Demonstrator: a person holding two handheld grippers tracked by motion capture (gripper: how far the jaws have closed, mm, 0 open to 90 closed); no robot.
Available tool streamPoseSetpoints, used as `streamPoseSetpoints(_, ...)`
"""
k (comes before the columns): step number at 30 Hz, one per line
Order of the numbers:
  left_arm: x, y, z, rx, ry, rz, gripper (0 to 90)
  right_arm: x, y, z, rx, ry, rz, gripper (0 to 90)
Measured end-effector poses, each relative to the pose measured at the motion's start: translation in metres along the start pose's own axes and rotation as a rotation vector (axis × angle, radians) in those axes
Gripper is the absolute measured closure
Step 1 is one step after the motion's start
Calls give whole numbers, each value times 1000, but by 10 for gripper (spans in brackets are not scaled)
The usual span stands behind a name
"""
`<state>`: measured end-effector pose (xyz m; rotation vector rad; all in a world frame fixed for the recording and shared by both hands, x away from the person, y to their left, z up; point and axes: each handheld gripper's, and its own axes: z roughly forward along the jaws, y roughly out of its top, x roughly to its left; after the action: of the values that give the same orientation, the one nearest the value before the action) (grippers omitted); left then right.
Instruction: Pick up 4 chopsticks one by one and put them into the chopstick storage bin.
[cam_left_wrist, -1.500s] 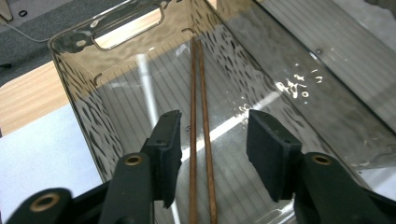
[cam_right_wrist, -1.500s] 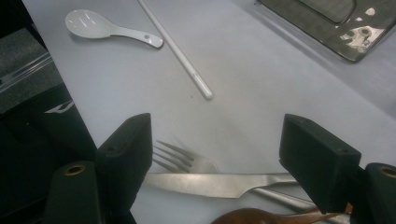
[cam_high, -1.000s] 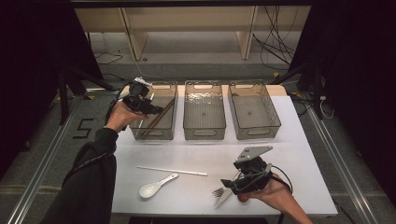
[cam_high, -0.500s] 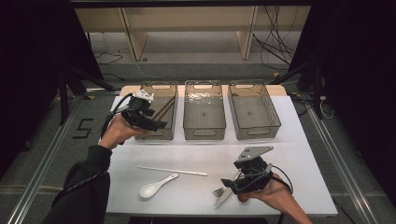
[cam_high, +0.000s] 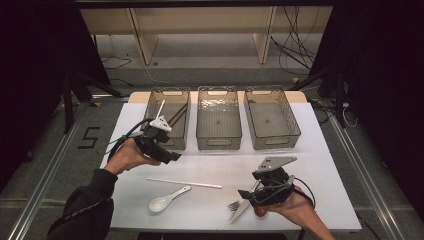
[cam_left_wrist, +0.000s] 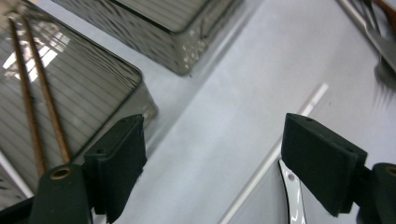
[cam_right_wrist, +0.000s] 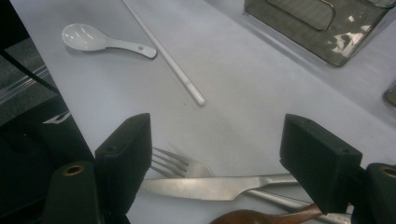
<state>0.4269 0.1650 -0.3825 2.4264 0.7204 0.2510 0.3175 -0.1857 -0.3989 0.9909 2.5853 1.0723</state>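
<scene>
middle bin (cam_high: 218, 141): table's far edge | right bin (cam_high: 274, 141): just beside it | floor mark "5" (cam_high: 90, 137): left of table (cam_high: 325, 165)

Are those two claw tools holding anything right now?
No. The left gripper and the right gripper both have open jaws with nothing between them.

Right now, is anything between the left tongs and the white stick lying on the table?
Nothing visible. The left tongs are open and empty, hanging above bare table in front of the left bin. The white stick lies flat just ahead, with the white spoon beside it, not across the path.
</scene>
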Motion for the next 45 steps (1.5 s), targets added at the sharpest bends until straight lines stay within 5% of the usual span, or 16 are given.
streamPoseSetpoints(16,-23,-14,35,187,-43,126,225,0,-1,0,0,2,0,262)
streamPoseSetpoints(26,-26,-20,50,248,-50,147,231,0,-1,0,4,3,-5,262)
streamPoseSetpoints(45,-25,-28,66,355,-63,201,435,0,-1,1,8,6,-8,263)
